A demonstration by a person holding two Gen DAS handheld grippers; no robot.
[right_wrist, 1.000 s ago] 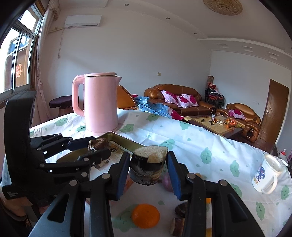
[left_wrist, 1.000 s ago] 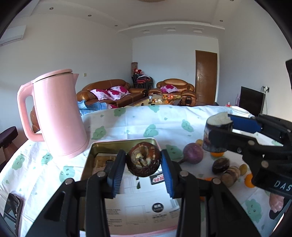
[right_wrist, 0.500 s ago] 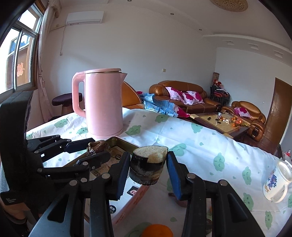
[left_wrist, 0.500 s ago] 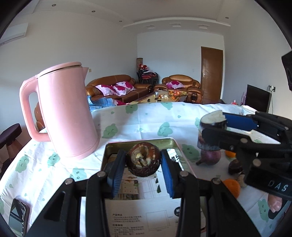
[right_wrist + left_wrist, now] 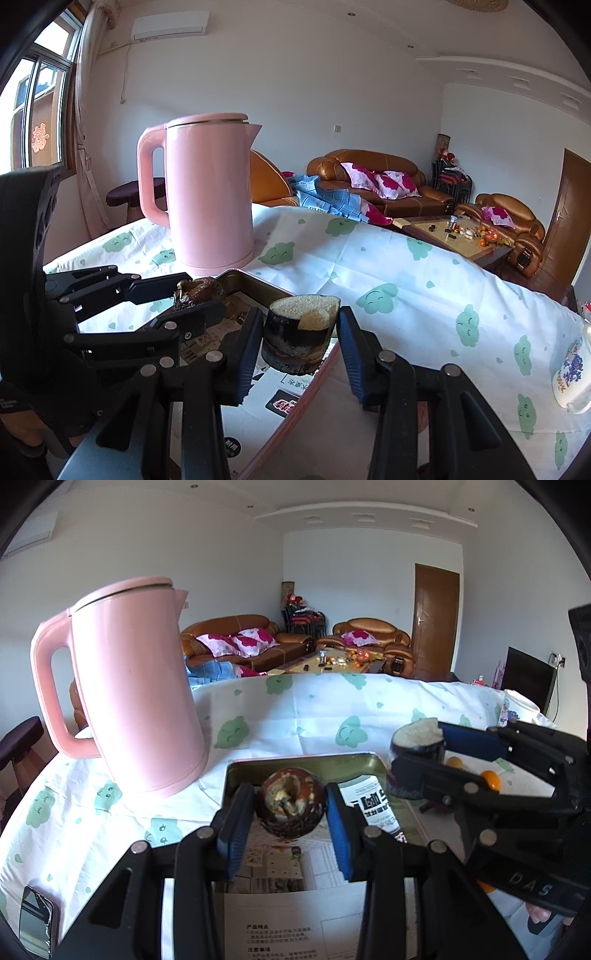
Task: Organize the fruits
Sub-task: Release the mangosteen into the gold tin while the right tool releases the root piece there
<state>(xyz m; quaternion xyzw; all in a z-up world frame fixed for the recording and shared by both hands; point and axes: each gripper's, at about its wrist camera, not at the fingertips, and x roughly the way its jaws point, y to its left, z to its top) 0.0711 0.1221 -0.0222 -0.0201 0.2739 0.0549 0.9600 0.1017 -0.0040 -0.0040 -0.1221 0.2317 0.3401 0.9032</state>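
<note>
left hand-held gripper (image 5: 290,814): clamped on a round dark fruit (image 5: 291,805), broken open at the top, both blue pads against its sides; grip unchanged over the last second.
right hand-held gripper (image 5: 300,341): clamped on a dark-skinned cylinder chunk with a pale cut top (image 5: 300,338), probably sugarcane; grip unchanged too.
change: both loads have travelled from over the loose fruit pile to over the tray; in the earlier right view an orange sat below the chunk, now the tray edge does.
tray (image 5: 258,770): gold tin lined with printed paper, round fruit hangs over its middle, chunk over its right rim.
kettle (image 5: 136,686): pink, just behind the tray's left corner, looms larger than before.
left behind: oranges (image 5: 491,780) on the surface, right of the tray.
mug (image 5: 570,373): far right edge, well clear.
read: transport about done, release into the tray looks next; chunk sits over the rim, so it could land outside.
</note>
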